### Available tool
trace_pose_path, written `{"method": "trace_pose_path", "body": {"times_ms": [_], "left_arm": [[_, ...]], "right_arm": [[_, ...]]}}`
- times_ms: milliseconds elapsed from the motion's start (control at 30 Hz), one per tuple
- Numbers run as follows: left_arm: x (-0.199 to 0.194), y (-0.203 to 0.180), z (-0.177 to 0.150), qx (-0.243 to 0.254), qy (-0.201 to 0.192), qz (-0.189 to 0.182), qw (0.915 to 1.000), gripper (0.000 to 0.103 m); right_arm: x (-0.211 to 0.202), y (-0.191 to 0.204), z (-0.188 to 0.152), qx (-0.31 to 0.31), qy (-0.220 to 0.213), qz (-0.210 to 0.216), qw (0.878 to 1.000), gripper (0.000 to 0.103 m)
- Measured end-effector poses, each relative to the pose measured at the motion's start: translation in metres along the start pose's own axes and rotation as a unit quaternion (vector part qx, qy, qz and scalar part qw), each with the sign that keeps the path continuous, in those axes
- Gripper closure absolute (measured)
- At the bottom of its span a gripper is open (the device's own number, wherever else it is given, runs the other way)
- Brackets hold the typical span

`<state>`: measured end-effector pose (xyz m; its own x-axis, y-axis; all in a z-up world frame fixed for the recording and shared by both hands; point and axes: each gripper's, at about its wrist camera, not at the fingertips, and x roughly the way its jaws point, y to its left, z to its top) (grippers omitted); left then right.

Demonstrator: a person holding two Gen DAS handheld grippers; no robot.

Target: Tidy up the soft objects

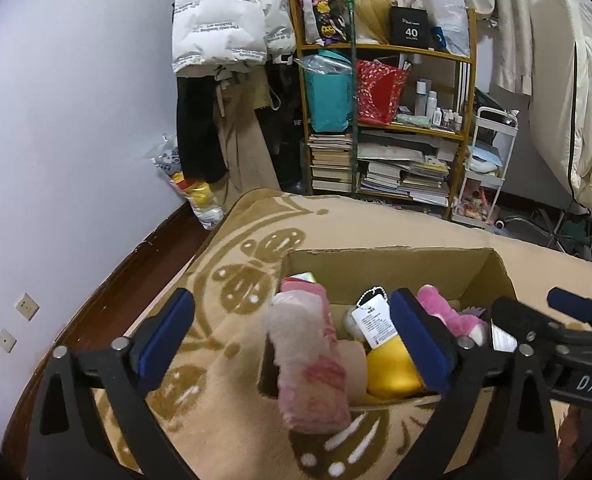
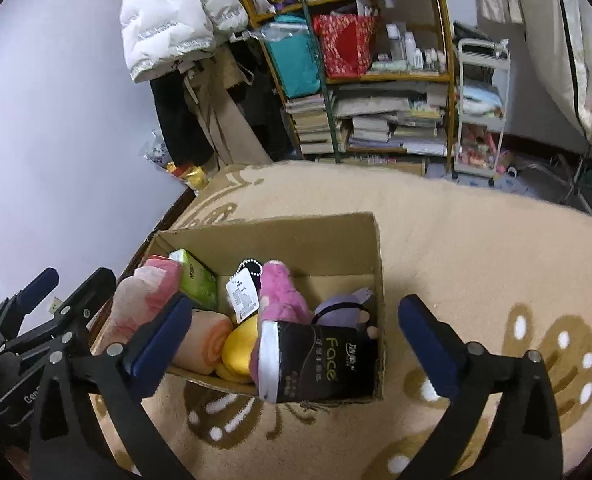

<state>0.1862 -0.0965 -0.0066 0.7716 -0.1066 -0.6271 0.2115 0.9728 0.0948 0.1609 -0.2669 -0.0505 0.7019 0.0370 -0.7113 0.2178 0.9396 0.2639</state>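
An open cardboard box [image 1: 396, 258] [image 2: 280, 230] stands on a beige patterned blanket. It holds a pink plush roll [image 1: 308, 364] [image 2: 144, 300] leaning over its left rim, a yellow plush [image 1: 392, 372] [image 2: 240, 344], a magenta plush [image 1: 448, 312] [image 2: 284, 300], a green tissue pack [image 2: 198, 280], a peach rolled towel [image 2: 204, 344], a purple item [image 2: 348, 308] and a black "Face" tissue pack [image 2: 320, 364] at the front right corner. My left gripper [image 1: 292, 344] is open above the pink roll. My right gripper [image 2: 296, 348] is open above the black pack.
The beige blanket [image 2: 476, 260] covers the bed around the box. Behind stand a wooden shelf [image 1: 388, 120] with books and bags, hanging coats [image 1: 224, 28], a white cart [image 1: 484, 168] and a lilac wall [image 1: 76, 120] on the left.
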Motion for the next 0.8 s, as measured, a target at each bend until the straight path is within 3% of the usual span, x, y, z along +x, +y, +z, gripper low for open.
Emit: {"method": "trace_pose_path", "body": {"times_ms": [367, 800], "left_arm": [[-0.052, 0.022, -0.007, 0.003, -0.018, 0.014, 0.9997, 0.002], [-0.137, 0.041, -0.028, 0.004, -0.063, 0.031, 0.9975, 0.002]], "right_arm": [[-0.056, 0.010, -0.001, -0.003, -0.033, 0.003, 0.999, 0.000], [-0.141, 0.036, -0.019, -0.053, -0.079, -0.013, 0.995, 0.000]]}}
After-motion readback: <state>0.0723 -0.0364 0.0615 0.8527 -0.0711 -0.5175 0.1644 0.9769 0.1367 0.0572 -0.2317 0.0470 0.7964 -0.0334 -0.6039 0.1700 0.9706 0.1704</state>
